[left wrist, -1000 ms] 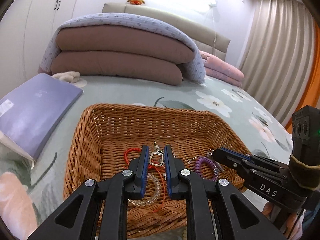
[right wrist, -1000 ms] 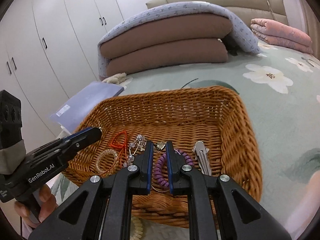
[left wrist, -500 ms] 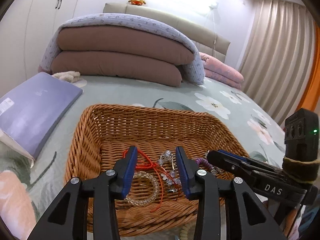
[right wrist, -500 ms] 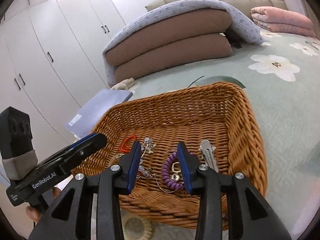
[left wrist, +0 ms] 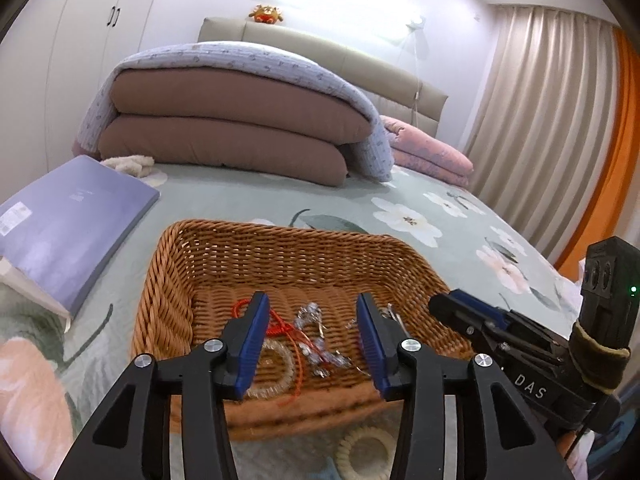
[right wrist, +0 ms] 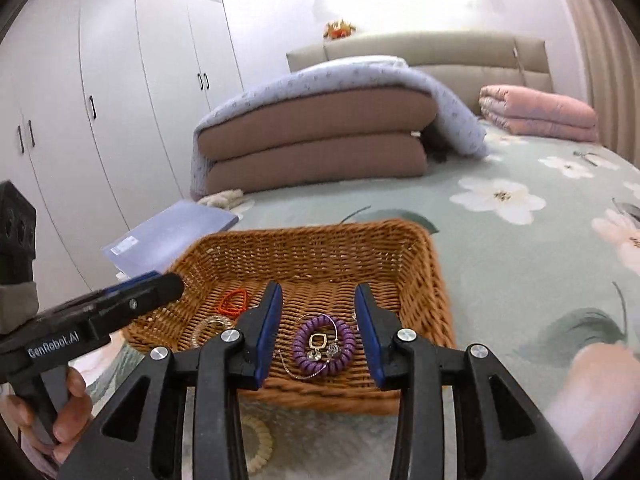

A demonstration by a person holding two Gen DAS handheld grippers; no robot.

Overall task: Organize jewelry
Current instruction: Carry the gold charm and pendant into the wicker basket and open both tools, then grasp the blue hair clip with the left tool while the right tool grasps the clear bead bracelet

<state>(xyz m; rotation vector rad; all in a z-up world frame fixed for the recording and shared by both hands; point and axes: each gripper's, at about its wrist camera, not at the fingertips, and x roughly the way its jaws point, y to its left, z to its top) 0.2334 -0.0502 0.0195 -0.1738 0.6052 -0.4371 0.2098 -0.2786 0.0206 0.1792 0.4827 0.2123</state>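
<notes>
Woven brown wicker forms the basket that we take as our landmark; it sits on the floral bedspread, and both pairs of tongs hang above its near rim. Our left tongs are spread wide, the blue pads well apart, and they grip nothing and touch nothing; between them, down on the basket floor, we see a red cord, a clear beaded bracelet and a tangle of crystal pieces. Our right tongs are equally wide open and likewise empty, framing a purple coil bracelet that lies flat in the basket's near right part with a gold square pendant and silver charms resting inside its ring. The left view shows things the right one does not: the crystal tangle laid out plainly and the beige curtain with an orange strip far beyond the basket. The right view alone gives us the purple coil, the white wardrobe doors behind the basket's left side, and the hand gripping the left tool's handle. Both views catch a cream coil hair tie on the bedspread just outside the basket's near rim, the folded brown quilts beyond its far rim, and a lilac flat box to the basket's left.
</notes>
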